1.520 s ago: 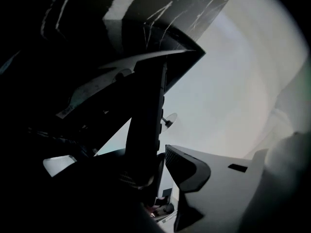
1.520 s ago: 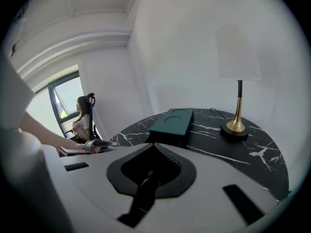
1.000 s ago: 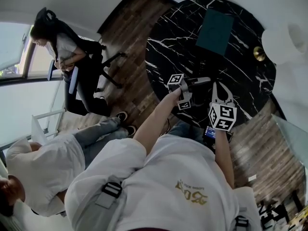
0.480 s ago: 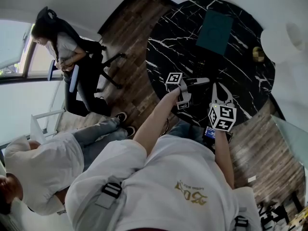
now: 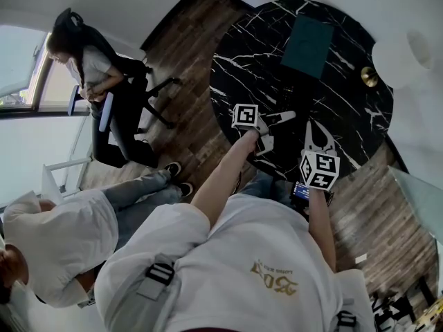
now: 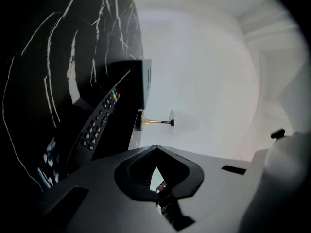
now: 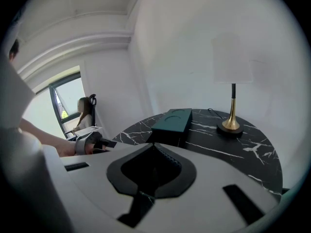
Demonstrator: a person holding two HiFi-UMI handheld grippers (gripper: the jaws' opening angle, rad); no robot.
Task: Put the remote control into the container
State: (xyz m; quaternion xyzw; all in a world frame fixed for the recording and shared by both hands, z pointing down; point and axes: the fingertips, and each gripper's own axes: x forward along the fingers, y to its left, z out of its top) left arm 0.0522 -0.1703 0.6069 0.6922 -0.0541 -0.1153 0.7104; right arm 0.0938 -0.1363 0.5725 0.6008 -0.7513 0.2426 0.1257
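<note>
A white-walled room with a wooden plank floor holds a round black marble table, white-veined. Beyond it a seated person occupies an office chair by the window. On the far half of the table stands the dark green container, a flat box with a rounded recess in its top. Beside it is a brass-footed lamp with a white shade. The remote control lies flat on the marble between the left gripper and the container. It is long, slim and black, with rows of small buttons and a few coloured ones at its far end. It should be light, stiff and smooth-shelled, not fragile, and its low profile leaves little edge to catch. The best hold looks to be across its narrow width near the middle, pads on the two long sides. The left gripper points level along the table. Its jaws have just been closing and now meet with nothing between them, the remote off to one side. The right gripper hangs back, jaws pressed together and empty, aimed at the container. From the head view the remote is lost, black against black stone. Its near end fades into shadow, and how deep the container's recess runs cannot be told.
</note>
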